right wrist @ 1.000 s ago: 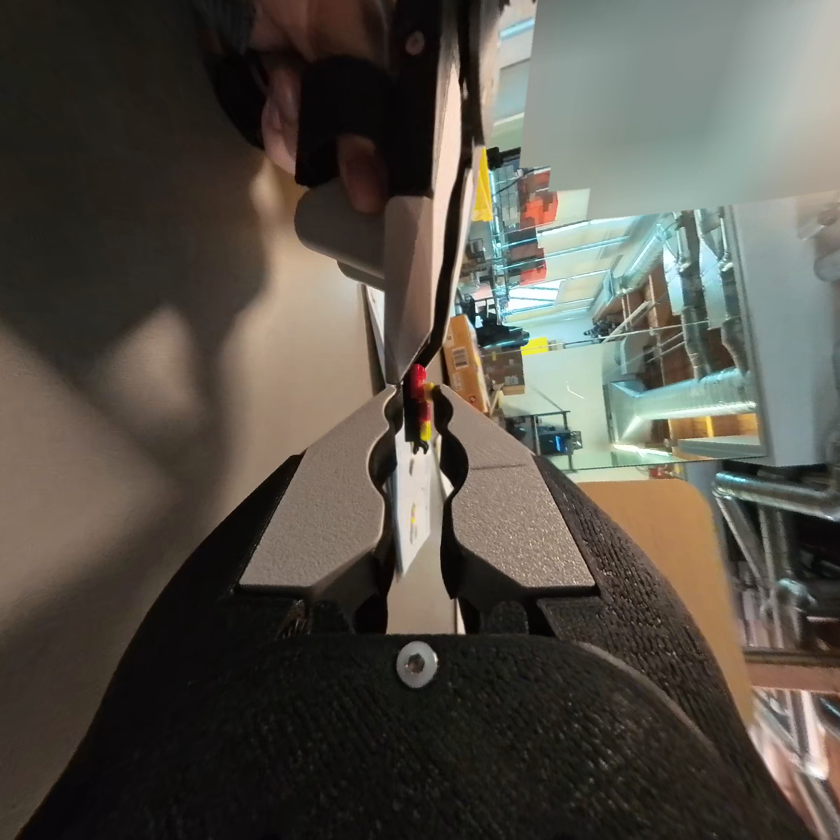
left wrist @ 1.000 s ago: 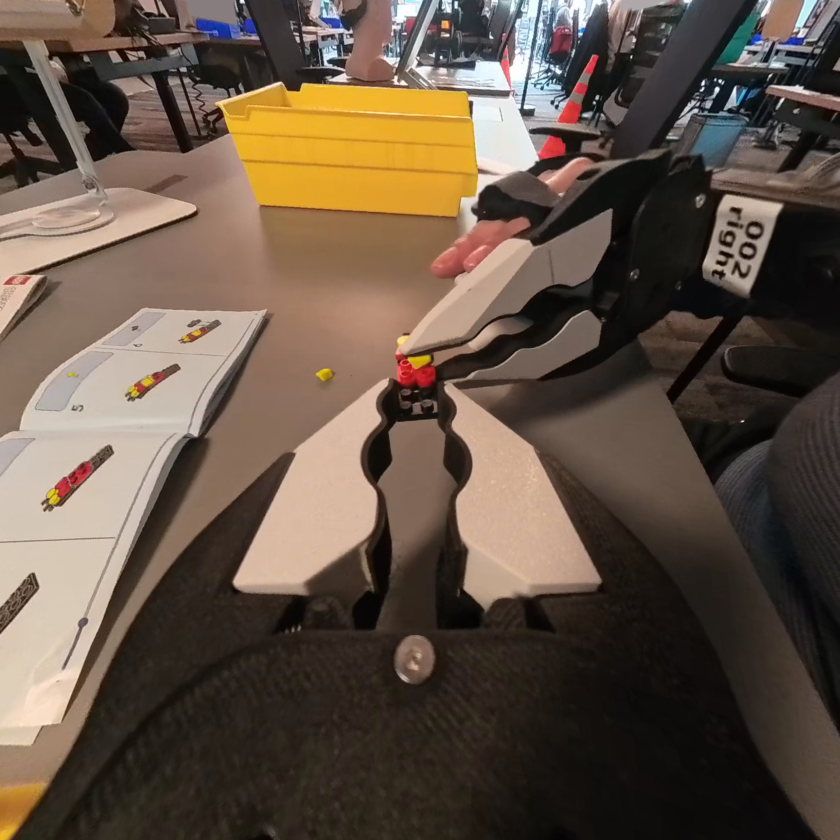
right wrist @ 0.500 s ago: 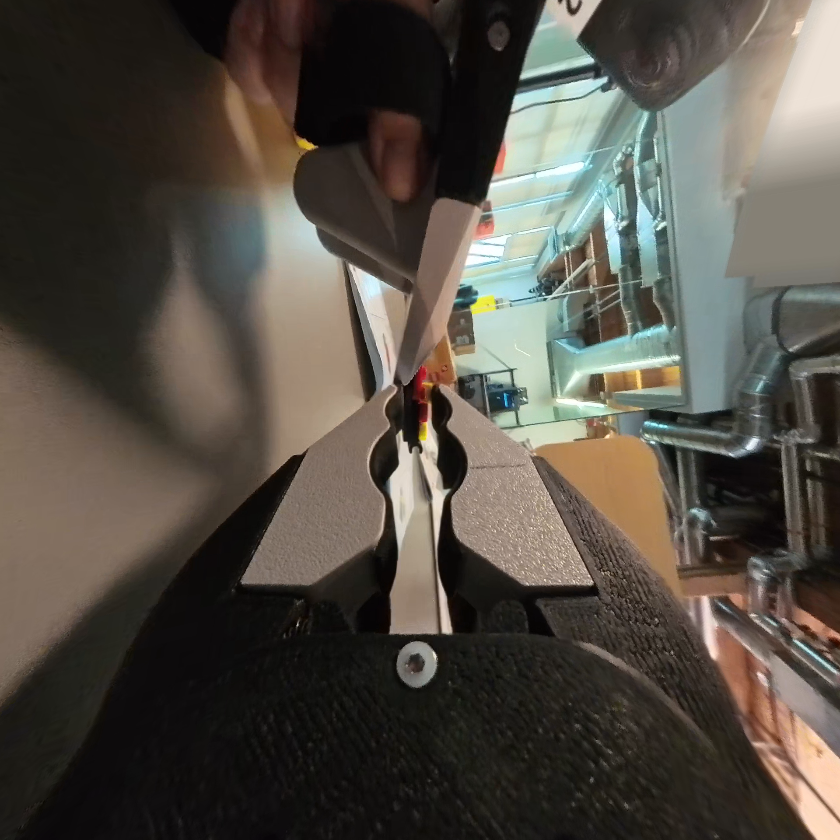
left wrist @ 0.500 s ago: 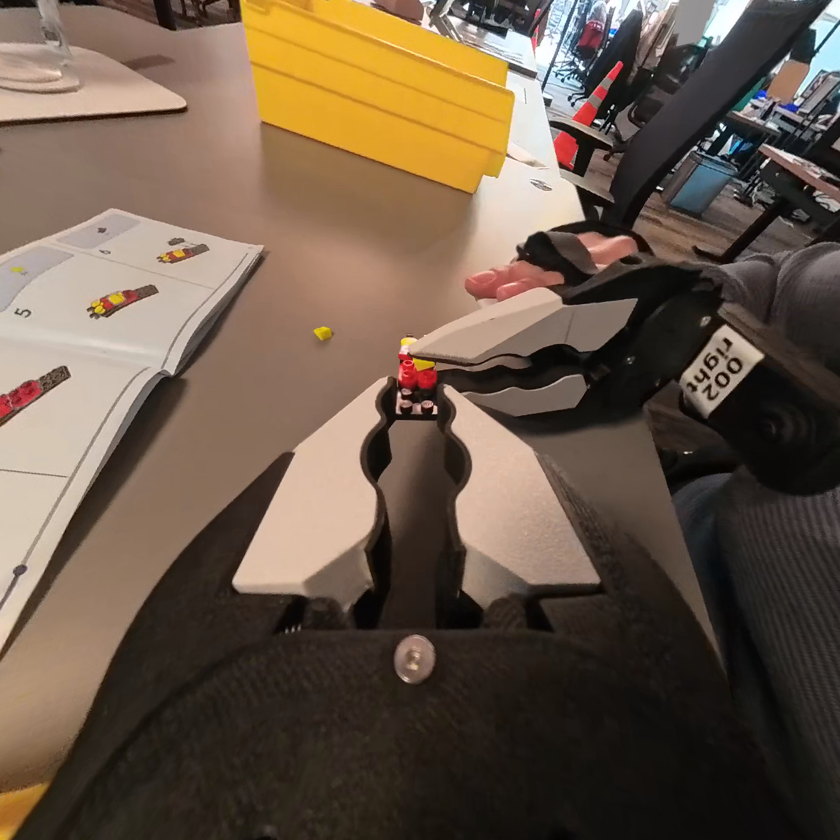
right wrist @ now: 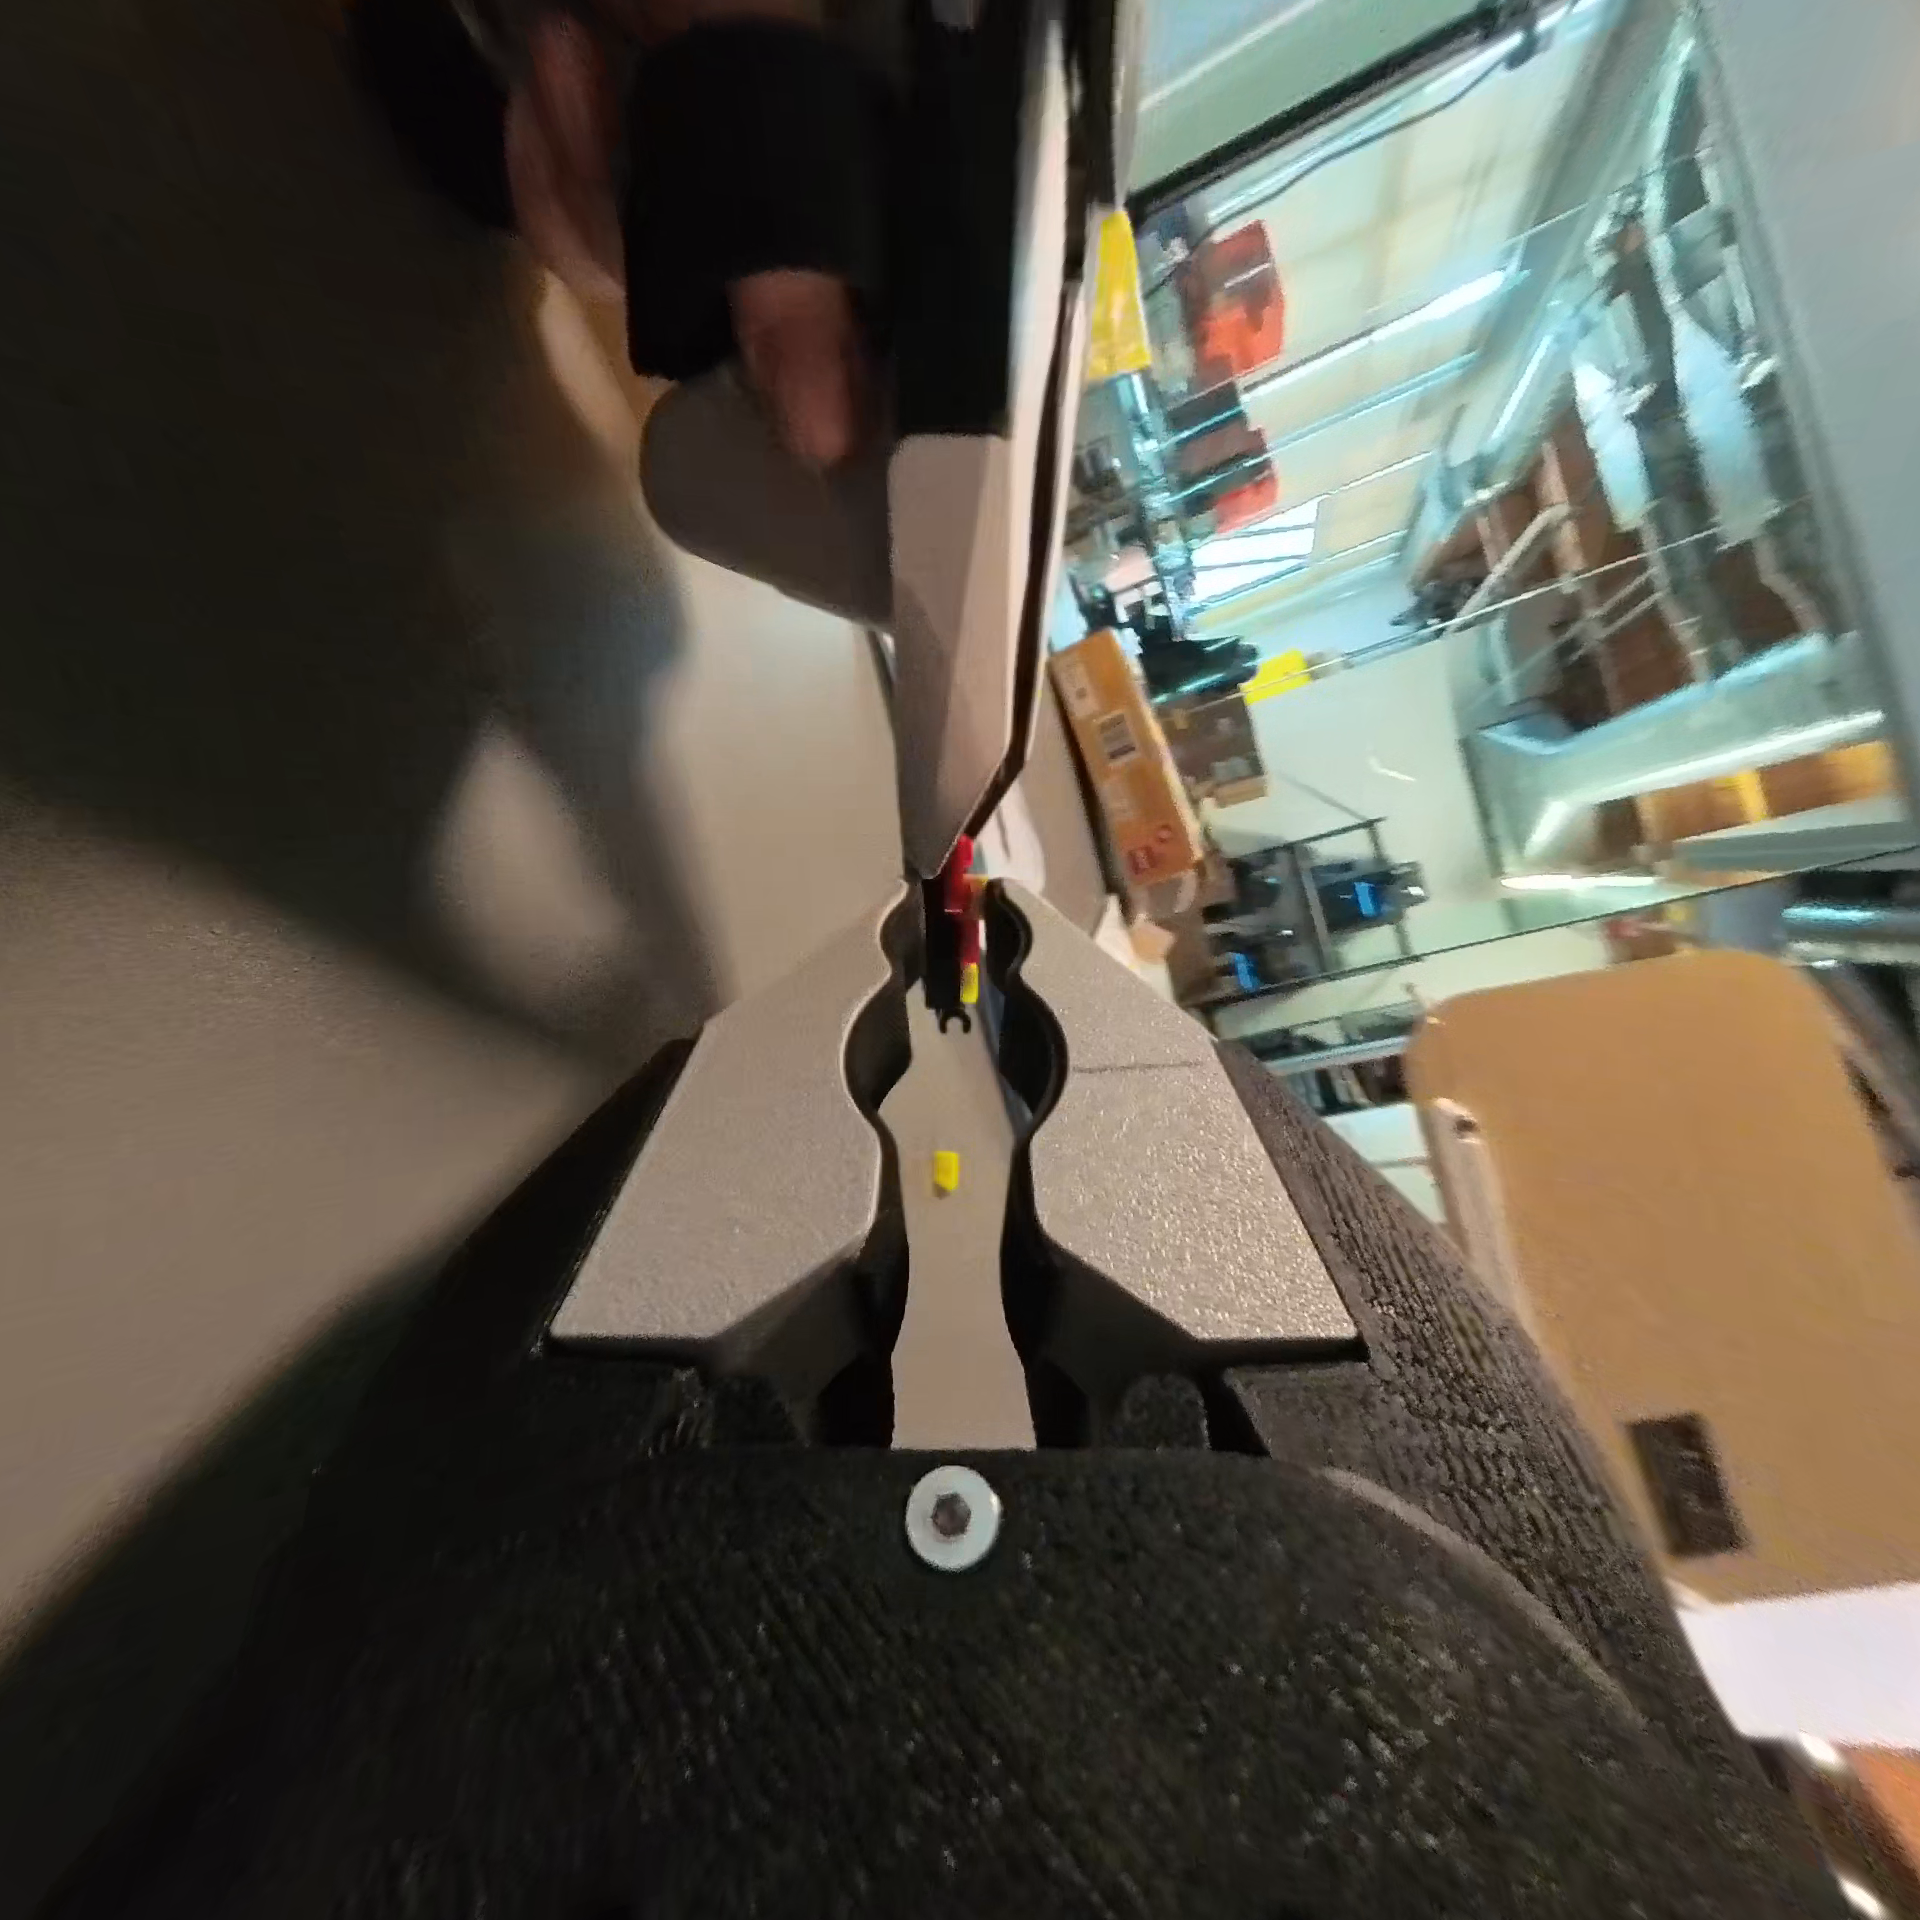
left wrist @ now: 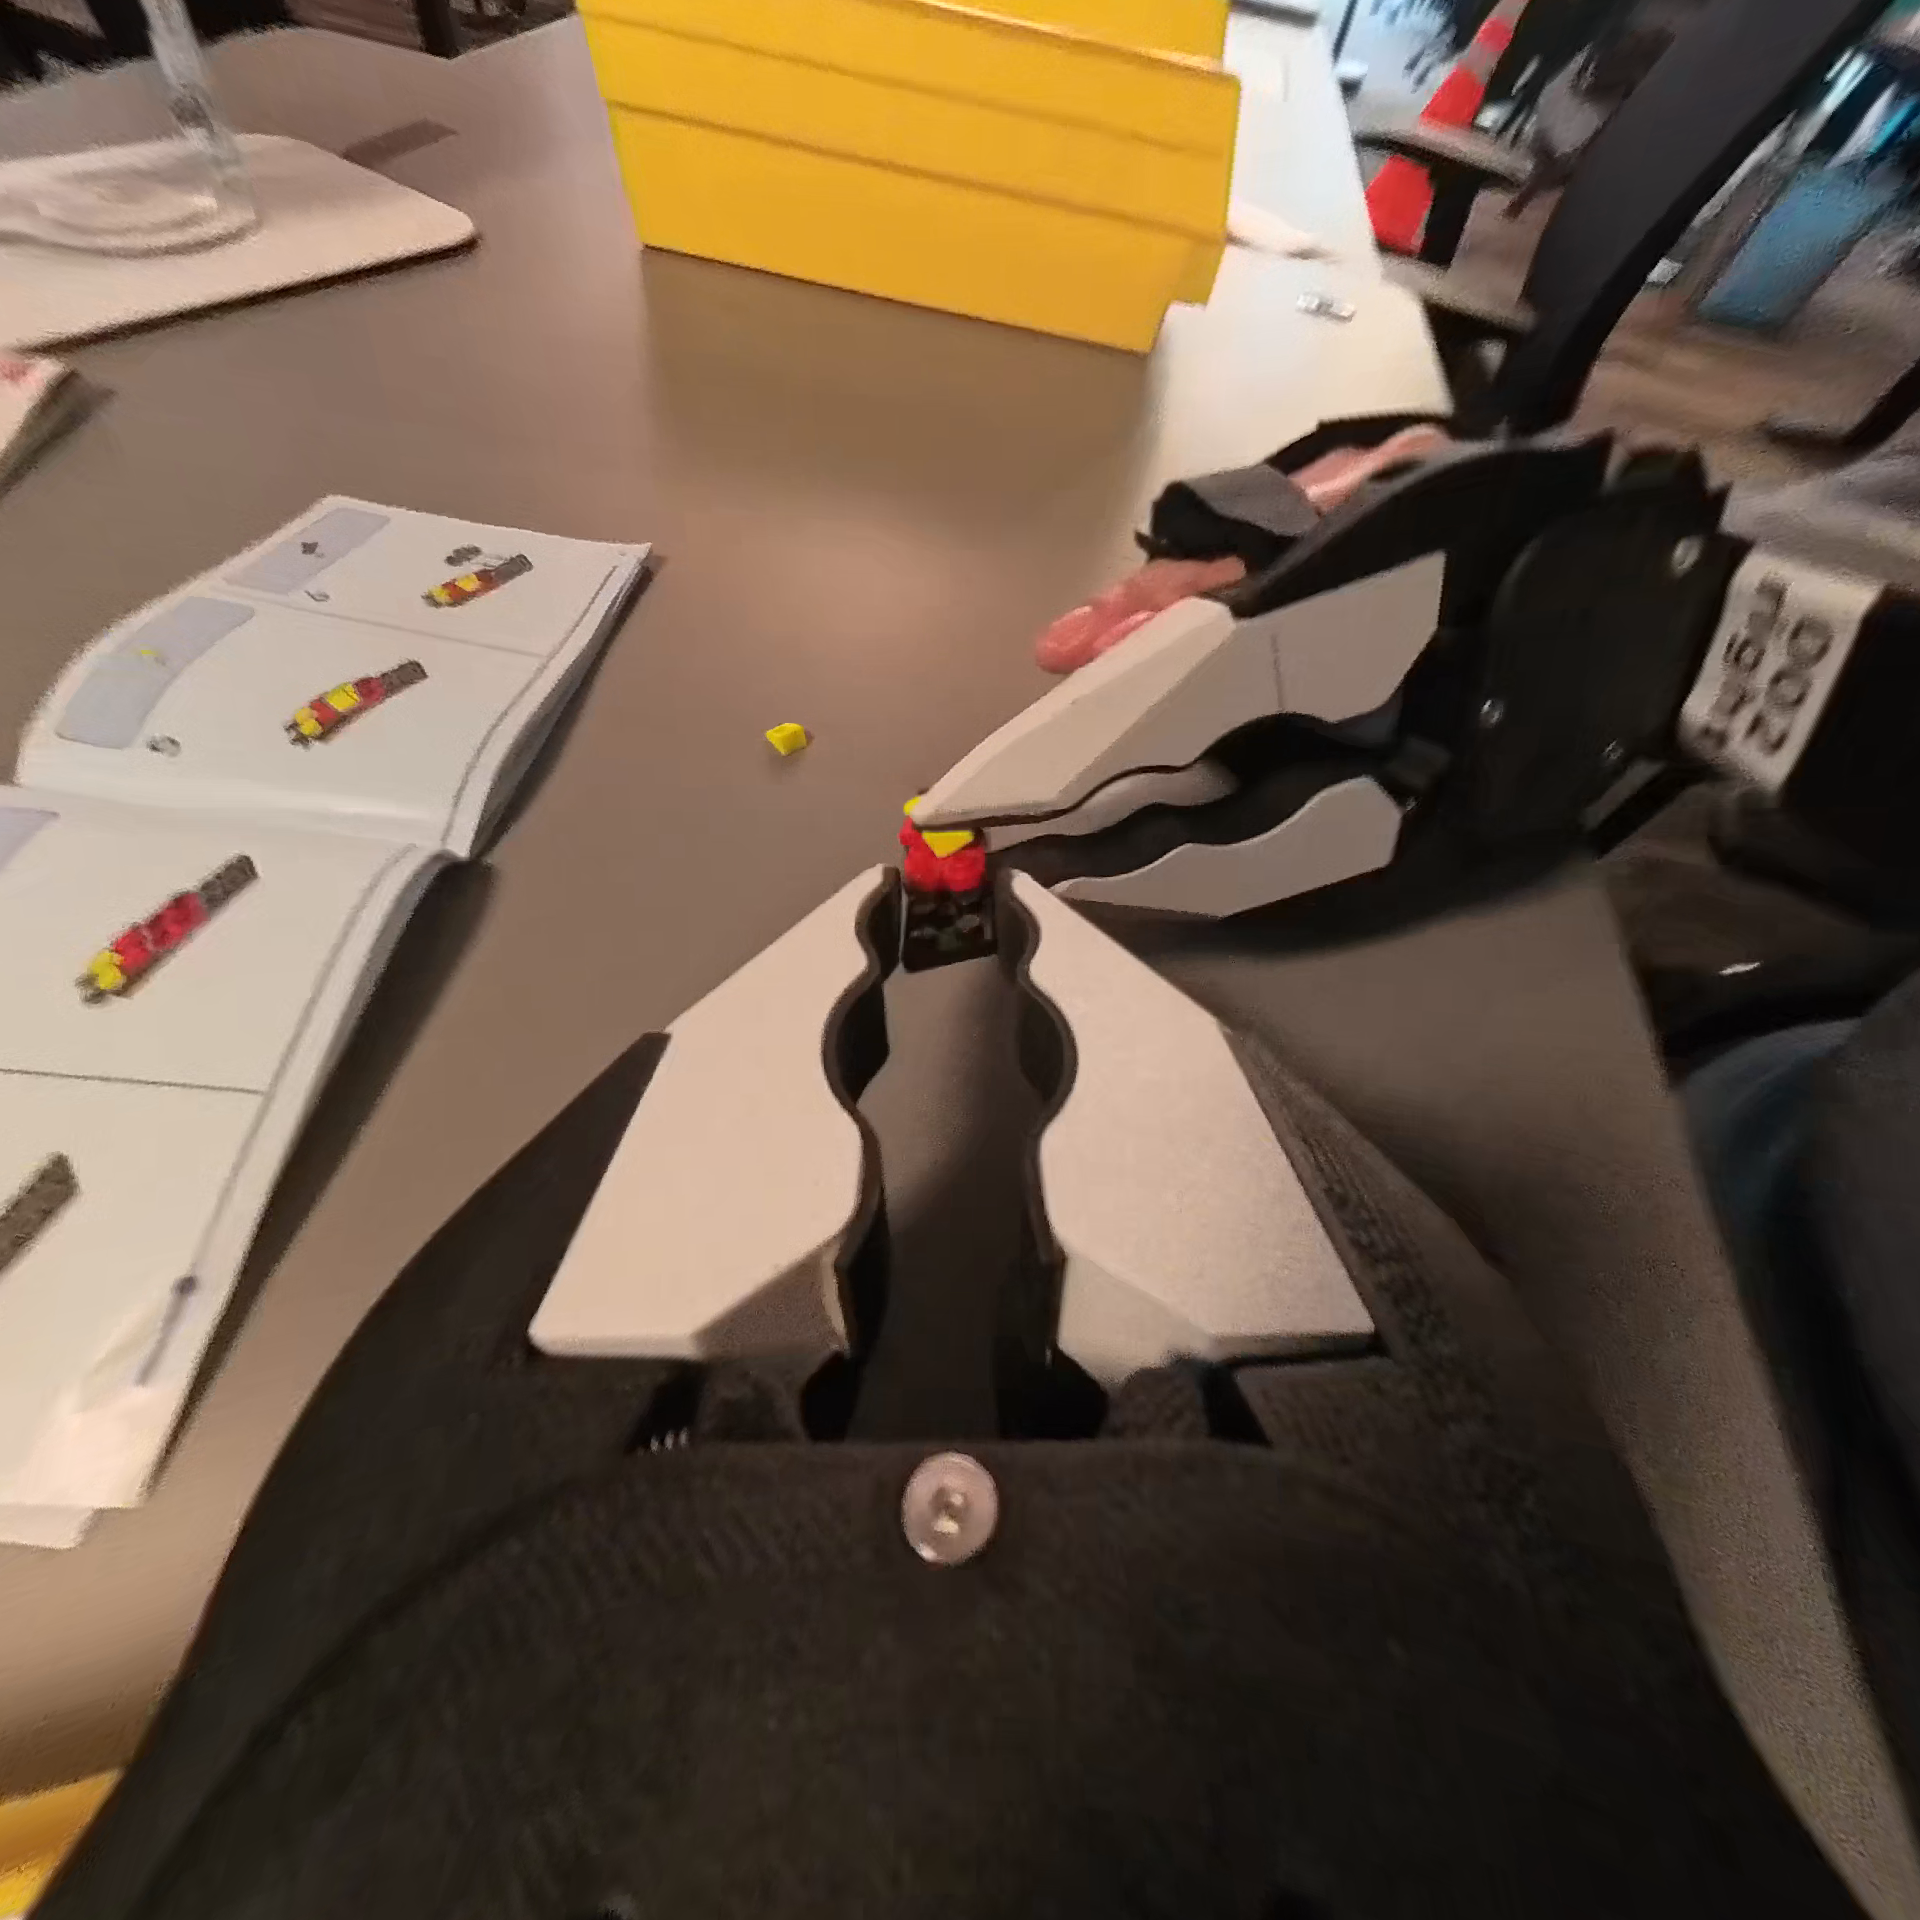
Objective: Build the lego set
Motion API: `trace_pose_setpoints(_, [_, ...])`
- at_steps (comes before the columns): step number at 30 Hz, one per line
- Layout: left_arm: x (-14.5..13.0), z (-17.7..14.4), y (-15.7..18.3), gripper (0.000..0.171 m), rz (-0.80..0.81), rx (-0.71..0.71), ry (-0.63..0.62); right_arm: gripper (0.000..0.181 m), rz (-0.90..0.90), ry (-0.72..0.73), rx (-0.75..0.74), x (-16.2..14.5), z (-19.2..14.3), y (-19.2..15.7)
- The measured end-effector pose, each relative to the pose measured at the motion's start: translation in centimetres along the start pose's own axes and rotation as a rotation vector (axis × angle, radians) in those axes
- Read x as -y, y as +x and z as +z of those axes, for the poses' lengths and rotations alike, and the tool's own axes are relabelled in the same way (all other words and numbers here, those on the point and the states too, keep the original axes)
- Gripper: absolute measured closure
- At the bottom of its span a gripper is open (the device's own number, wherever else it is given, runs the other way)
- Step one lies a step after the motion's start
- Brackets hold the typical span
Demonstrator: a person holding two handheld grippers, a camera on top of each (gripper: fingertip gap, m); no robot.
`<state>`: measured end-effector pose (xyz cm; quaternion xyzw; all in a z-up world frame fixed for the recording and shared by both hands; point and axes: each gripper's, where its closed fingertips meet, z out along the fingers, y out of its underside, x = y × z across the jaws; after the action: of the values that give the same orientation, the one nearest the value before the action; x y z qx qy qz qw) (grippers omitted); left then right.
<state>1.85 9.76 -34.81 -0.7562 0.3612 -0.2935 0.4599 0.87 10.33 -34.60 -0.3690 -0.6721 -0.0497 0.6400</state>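
Holding the small build (left wrist: 943, 902) in my left gripper (left wrist: 945, 914), I have its jaws clamped on the black plate at the bottom, with the red bricks and a yellow piece standing above the fingertips. The whole thing sits above the table (left wrist: 831, 436), not resting on it.

My right gripper (left wrist: 961, 821) comes in from the right, turned on its side. Its upper finger lies on top of the yellow cap piece, and in the right wrist view the build (right wrist: 956, 925) runs between its two fingers, which stand close around it. I judge the right one to be pinching or pressing the build, but I cannot tell for sure that both fingers touch it.

The step in hand looks like seating that yellow piece onto the red bricks. Next I need a firm, straight squeeze toward the plate while the left gripper holds steady, then a clean release.

A loose yellow piece (left wrist: 787, 738) lies on the table beyond the grippers, near the open booklet (left wrist: 312, 707); it probably goes on after this. A yellow bin (left wrist: 914, 177) stands farther back.
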Motion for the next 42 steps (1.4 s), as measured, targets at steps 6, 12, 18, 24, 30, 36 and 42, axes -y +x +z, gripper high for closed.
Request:
trace_pose_setpoints(6, [-1.1,0.0,-0.2,0.131,0.523,0.159,-0.070,0.172,0.133,0.034,0.143,-0.4,0.0,-1.4])
trace_pose_setpoints(12, [-1.7,0.0,0.1,0.164,0.953,0.272,-0.056,0.172,0.231,0.075,0.240,-0.5,-0.3,-2.0])
trace_pose_setpoints(18, [-2.4,0.3,0.2,0.164,0.990,0.263,-0.092,0.172,0.231,0.079,0.282,-0.2,-0.3,-2.5])
trace_pose_setpoints(24, [-2.3,0.4,-0.2,0.166,0.836,0.267,-0.150,0.172,0.182,0.041,0.217,-0.5,0.0,-2.4])
trace_pose_setpoints(30, [-2.1,0.2,-0.2,0.166,0.713,0.233,-0.121,0.172,0.124,0.049,0.148,-0.3,0.1,-2.1])
trace_pose_setpoints(36, [-1.7,0.0,-0.2,0.165,0.631,0.204,-0.091,0.172,0.047,0.037,0.086,-0.1,0.1,-1.6])
trace_pose_setpoints(42, [-1.5,-0.2,-0.1,0.166,0.595,0.189,-0.078,0.172,-0.038,0.027,0.045,0.2,0.0,-1.4])
